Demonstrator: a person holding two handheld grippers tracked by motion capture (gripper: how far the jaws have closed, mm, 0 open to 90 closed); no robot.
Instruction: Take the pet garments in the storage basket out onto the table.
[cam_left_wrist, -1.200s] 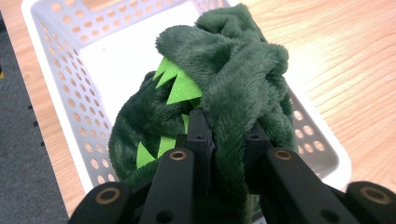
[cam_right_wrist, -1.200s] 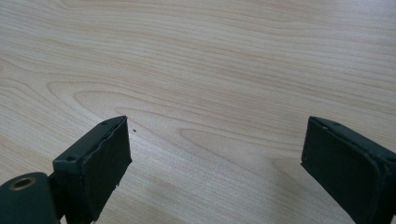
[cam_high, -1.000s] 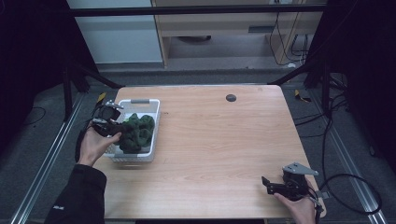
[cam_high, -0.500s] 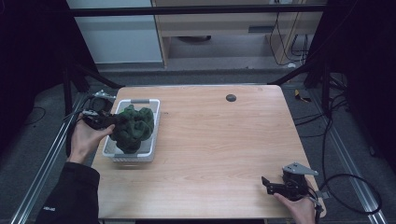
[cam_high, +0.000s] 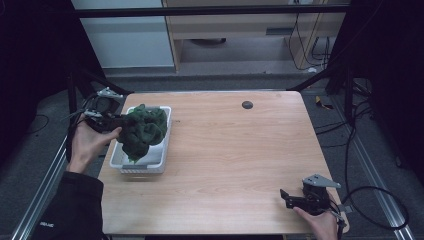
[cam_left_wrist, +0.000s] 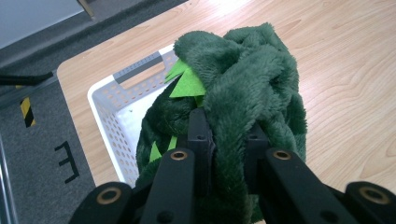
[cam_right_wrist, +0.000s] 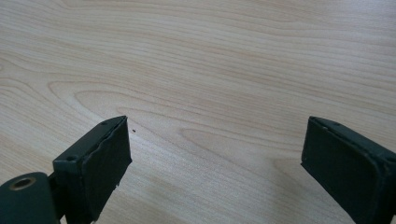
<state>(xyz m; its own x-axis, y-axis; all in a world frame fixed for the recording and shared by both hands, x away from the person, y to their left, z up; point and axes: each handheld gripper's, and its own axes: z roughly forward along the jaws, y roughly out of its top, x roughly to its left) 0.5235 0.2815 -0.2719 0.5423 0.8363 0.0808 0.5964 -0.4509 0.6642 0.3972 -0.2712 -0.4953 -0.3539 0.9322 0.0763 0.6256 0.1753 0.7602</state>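
- Plush: a bunched dark green mass with light green patches; what figure it is cannot be told. Its lower part is hidden behind the left tongs.
- Basket: floor largely hidden by the plush in the high view; its near wall is cut off behind the tongs in the left gripper view.
- Right tongs: both jaws cut by the lower edge, the right jaw also by the right edge.
- Dark disc on the surface: too small to identify.

Lab: black frame, cables, wooden table.
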